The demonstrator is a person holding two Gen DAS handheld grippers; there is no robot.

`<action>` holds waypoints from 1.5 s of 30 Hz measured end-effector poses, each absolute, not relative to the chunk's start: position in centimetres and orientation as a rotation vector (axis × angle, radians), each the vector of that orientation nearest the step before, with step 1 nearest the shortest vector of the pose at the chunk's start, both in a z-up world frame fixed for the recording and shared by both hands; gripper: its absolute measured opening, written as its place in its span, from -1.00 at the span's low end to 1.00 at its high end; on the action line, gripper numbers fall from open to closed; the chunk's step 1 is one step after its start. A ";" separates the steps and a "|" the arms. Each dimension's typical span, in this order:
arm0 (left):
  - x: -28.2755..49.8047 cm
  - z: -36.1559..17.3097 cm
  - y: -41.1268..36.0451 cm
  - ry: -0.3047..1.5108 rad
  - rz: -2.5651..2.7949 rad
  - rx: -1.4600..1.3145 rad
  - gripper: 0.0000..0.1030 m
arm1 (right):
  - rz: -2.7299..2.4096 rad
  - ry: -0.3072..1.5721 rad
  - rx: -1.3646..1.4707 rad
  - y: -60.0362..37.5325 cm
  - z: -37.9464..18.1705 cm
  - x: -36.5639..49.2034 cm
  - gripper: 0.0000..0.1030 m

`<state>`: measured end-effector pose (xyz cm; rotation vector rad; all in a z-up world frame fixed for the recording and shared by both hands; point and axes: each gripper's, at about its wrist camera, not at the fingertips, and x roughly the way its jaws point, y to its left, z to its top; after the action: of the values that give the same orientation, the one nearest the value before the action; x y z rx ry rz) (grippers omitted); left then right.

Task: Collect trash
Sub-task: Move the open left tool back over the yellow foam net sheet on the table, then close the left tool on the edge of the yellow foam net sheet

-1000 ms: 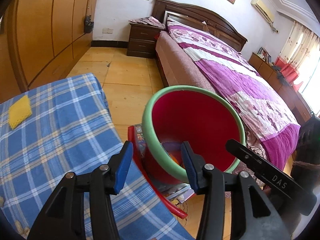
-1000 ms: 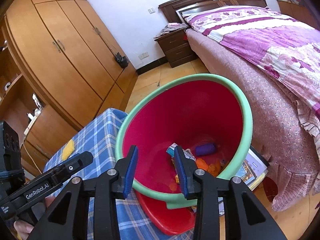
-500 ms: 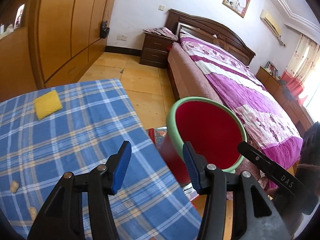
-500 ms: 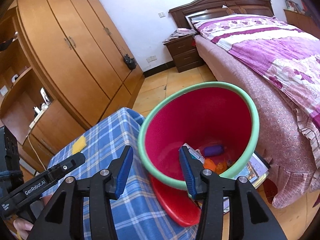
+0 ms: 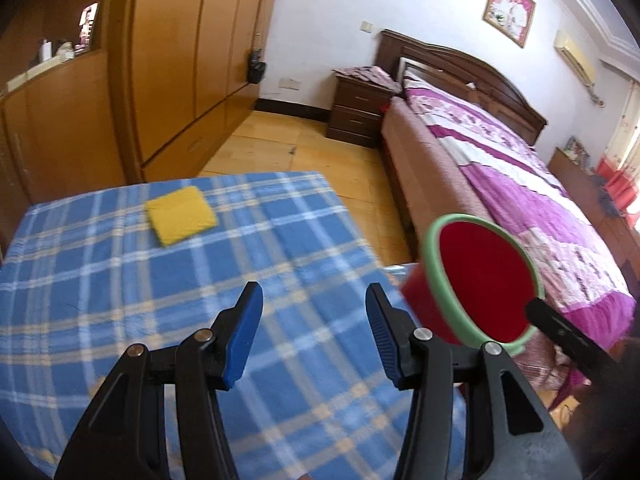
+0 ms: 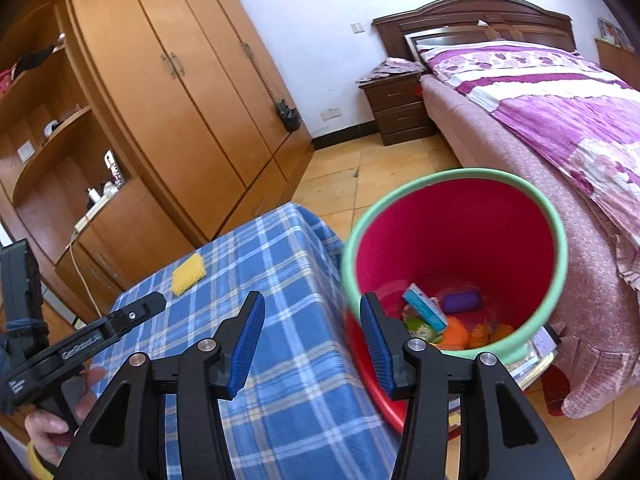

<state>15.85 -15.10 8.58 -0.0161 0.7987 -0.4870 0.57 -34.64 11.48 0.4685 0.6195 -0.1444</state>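
Two empty claws, left (image 5: 314,334) and right (image 6: 312,342), both spread, hover over the blue plaid cloth-covered counter (image 5: 120,264); next trash should drop squarely inside the green-rimmed red plastic bin (image 6: 556,248).

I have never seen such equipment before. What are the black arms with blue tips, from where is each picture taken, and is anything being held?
No robot is here. A person carries a hand-held tool in each hand, and each tool ends in tongs with two blue pads. A wide-angle camera on each tool looks forward along them, so each picture shows its own tongs at the bottom.

The left camera shows the left tongs over a blue checked tablecloth, where a yellow cloth lies. The right camera shows the right tongs, and the person's left hand gripping the other tool.

Beside the table stands a red bin with a green rim. It contains trash, such as a small carton and something purple.

Both tongs are open and hold nothing.
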 end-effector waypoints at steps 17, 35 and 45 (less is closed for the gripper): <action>27.2 4.2 -11.4 0.875 -0.331 -0.005 0.04 | -0.127 0.692 0.444 -32.6 9.3 6.8 0.19; 34.0 -0.3 -12.0 0.919 -0.251 0.045 0.04 | -0.151 0.760 0.463 -33.8 6.8 8.9 0.20; 33.6 -0.5 -12.0 0.886 -0.231 0.045 -0.50 | -0.138 0.763 0.472 -33.8 6.7 8.3 0.20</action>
<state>33.57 -11.98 -0.50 0.0451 0.8857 -0.2306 8.34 -33.82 6.66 0.4723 0.7627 -0.1376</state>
